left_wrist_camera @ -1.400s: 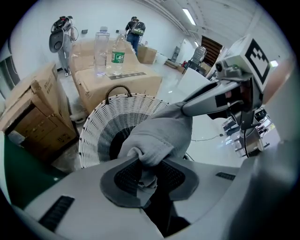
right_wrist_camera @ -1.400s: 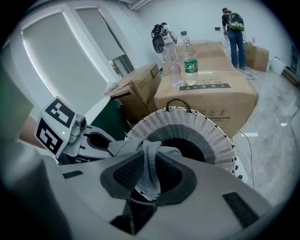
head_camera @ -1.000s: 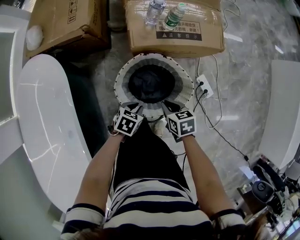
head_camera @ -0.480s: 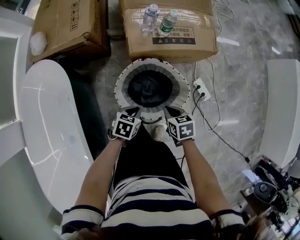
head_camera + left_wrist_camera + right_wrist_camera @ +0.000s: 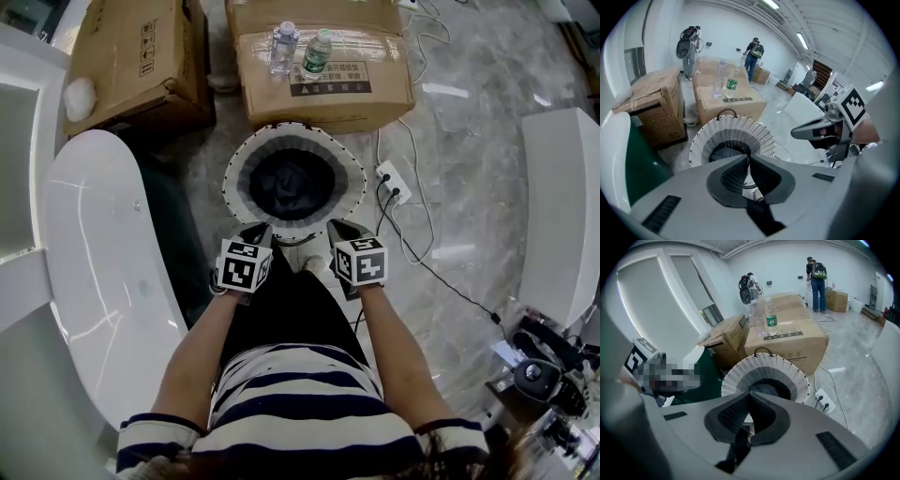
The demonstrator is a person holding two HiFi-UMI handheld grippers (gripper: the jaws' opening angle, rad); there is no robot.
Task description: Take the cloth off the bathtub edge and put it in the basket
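Head view looks straight down over a person's striped top (image 5: 300, 412) and both forearms, which reach toward a white woven basket (image 5: 236, 173) standing on the marble floor (image 5: 469, 112). The dark cloth (image 5: 292, 183) lies bunched at the bottom of that basket, well apart from the white bathtub (image 5: 94, 272) along the floor's left side. The left gripper (image 5: 260, 231) and right gripper (image 5: 339, 228) hang side by side at the basket's near rim, both angled down toward it. In the left gripper view the fingers (image 5: 733, 176) are pressed together with nothing between them. The right gripper view shows the same: its fingers (image 5: 766, 416) meet tip to tip, empty. Just behind the basket's far rim sits a cardboard box (image 5: 323, 89) with two plastic bottles (image 5: 281, 47) upright on top. A second box (image 5: 131, 66) stands to its left. A white power strip (image 5: 387, 181) lies on the floor just right of the basket.
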